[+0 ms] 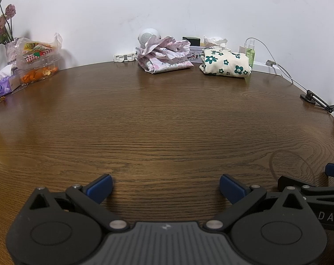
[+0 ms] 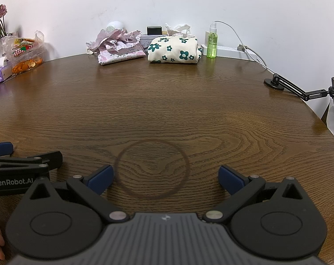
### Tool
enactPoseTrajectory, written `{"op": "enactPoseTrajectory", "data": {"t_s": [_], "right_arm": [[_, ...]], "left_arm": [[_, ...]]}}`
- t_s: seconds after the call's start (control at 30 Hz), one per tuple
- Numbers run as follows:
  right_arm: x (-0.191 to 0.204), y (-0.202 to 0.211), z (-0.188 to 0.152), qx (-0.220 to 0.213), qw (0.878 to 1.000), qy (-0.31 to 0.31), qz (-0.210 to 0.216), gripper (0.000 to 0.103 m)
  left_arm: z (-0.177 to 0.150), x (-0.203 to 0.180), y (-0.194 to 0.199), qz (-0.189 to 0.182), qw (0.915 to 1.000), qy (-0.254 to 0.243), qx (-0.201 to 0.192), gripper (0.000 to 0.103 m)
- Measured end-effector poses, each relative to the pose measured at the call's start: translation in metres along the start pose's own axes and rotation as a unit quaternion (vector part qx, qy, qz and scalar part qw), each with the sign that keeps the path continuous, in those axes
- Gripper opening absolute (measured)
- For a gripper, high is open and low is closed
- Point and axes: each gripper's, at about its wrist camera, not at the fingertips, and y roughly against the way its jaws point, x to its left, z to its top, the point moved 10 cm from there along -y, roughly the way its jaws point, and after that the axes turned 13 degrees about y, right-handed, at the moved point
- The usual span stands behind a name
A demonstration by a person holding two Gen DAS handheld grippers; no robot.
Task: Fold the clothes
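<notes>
Two claws, left [image 1: 166, 186] and right [image 2: 166, 177], wide open, empty, low over tabletop [image 2: 167, 110]; pink garment [image 2: 118, 47] and floral garment [image 2: 173, 49] folded at far edge.

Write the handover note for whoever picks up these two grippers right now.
Left gripper: open, empty, low over the near part of the wooden table.
Right gripper: open, empty, beside the left one, above a dark ring mark in the wood.
Clothes: both at the far edge by the wall. The cream floral garment sits as a neat folded bundle. The pink garment left of it looks only loosely folded, its frilled part bunched on top.
Done: the floral piece appears folded.
Left: probably tidy the pink one; no other clothes in view.
</notes>
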Motion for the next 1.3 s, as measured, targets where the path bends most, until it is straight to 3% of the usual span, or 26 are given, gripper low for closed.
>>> {"op": "enactPoseTrajectory", "data": {"t_s": [0.7,0.87,0.97,1.03,1.13,1.3], "right_arm": [[0.001,-0.001,0.000,0.001,1.000,-0.007,-0.003,0.102],[0.002,-0.002,0.001,0.001,1.000,-0.002,0.004,0.103],[-0.003,-0.006,0.017,0.000,0.999,-0.013,0.029,0.103],[-0.011,-0.017,0.053,-0.028,0.998,-0.010,0.057,0.102],[-0.024,-0.035,0.109,-0.071,0.993,-0.004,0.099,0.102],[-0.052,-0.106,0.218,-0.117,0.985,0.066,0.106,0.096]], "left_arm": [[-0.001,0.001,-0.001,0.001,1.0000,0.003,-0.001,0.103],[0.004,0.003,-0.001,-0.027,0.9996,0.002,0.000,0.101],[0.036,0.009,-0.006,-0.054,0.9982,-0.019,-0.016,0.099],[0.075,0.017,-0.012,-0.064,0.9969,-0.023,-0.040,0.099],[0.141,0.032,-0.038,-0.089,0.9941,0.012,-0.062,0.100],[0.237,0.035,-0.121,-0.045,0.9931,-0.011,-0.108,0.099]]}}
